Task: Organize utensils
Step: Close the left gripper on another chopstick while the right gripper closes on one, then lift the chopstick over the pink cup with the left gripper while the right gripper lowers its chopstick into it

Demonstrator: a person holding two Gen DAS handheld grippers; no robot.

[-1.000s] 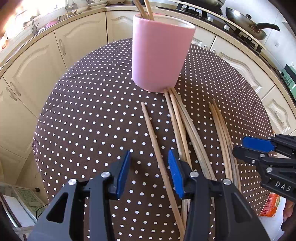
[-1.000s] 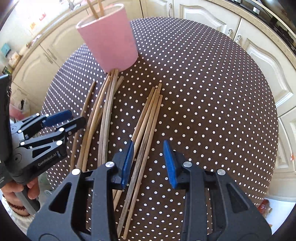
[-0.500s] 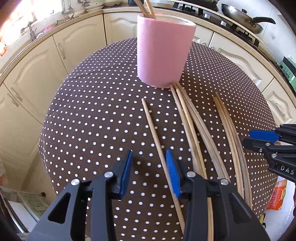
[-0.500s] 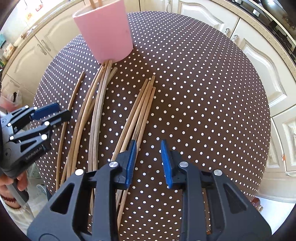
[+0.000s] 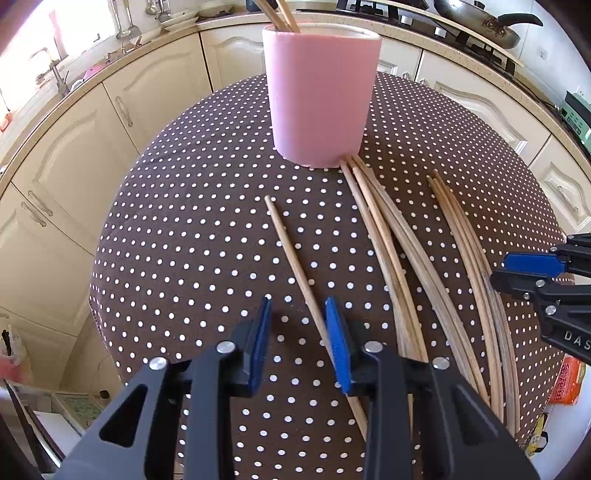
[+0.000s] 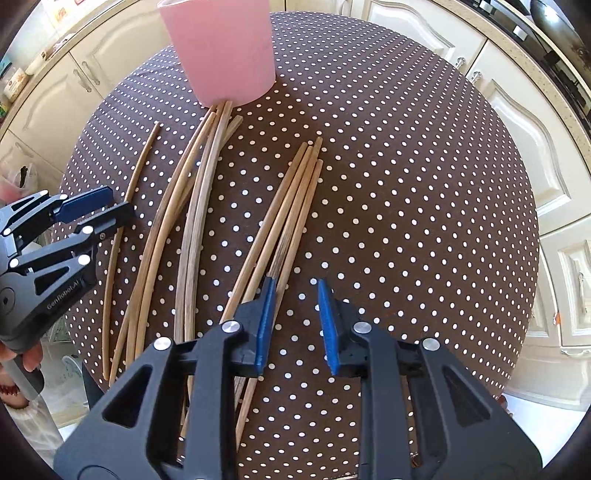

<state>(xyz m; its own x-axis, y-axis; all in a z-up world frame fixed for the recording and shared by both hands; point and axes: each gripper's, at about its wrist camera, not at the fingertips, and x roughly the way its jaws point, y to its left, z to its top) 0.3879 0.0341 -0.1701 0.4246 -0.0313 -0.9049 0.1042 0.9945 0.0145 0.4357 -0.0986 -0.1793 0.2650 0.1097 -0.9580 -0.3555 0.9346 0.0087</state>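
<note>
A pink cup [image 5: 320, 96] stands at the far side of the dotted table and holds two chopsticks [image 5: 277, 14]; it also shows in the right wrist view [image 6: 223, 51]. Several wooden chopsticks lie loose in front of it. A single chopstick [image 5: 295, 262] lies apart on the left, a middle bundle [image 5: 391, 247] touches the cup's base, and a right bundle [image 6: 284, 218] lies apart. My left gripper [image 5: 297, 321] is open, and the single chopstick passes under its right finger. My right gripper [image 6: 293, 302] is open, with the right bundle under its left finger.
The round table has a brown cloth with white dots [image 5: 192, 236]. Cream kitchen cabinets [image 5: 66, 147] curve round behind it. A stove with a pan [image 5: 480, 22] is at the back right. The table edge is close below both grippers.
Both grippers have pulled back toward the near ends of the chopsticks, and their jaws have narrowed a little. The chopsticks and cup have not moved.
</note>
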